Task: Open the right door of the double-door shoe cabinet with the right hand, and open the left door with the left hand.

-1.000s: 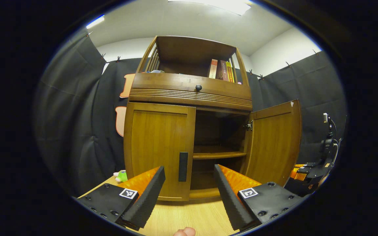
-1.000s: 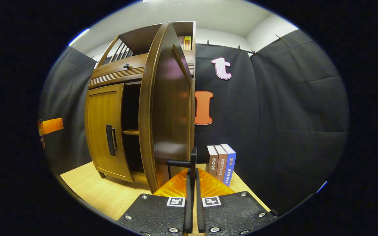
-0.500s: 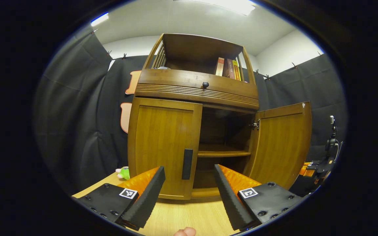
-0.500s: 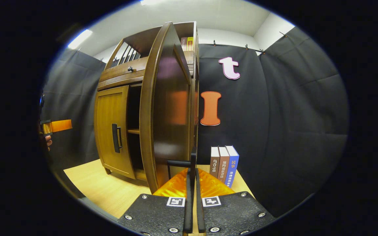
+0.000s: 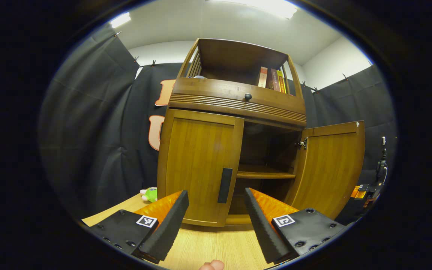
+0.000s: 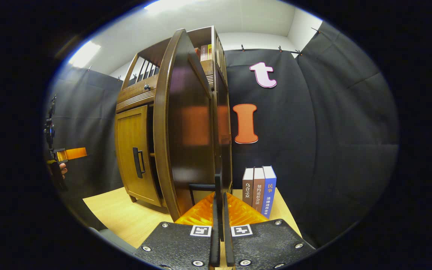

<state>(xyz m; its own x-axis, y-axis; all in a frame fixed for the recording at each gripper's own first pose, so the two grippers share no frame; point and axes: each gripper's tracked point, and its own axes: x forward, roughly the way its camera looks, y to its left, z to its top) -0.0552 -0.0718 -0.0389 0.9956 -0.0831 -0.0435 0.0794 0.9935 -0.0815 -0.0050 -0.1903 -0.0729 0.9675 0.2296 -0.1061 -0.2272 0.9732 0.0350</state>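
My right gripper (image 6: 219,210) pinches the right door's handle (image 6: 216,183); my wide left gripper (image 5: 216,221) could miss the left handle (image 5: 225,185).

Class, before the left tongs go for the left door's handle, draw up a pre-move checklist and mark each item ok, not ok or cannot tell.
1. Right door swung open: ok.
2. Right tongs shut on the right door's handle: ok.
3. Left tongs open wide enough for a handle: ok.
4. Left door open: not ok, closed.
5. Left door's handle lined up between the left tongs' fingers: ok, but not yet reached.
6. Green toy out of the left door's swing: cannot tell.
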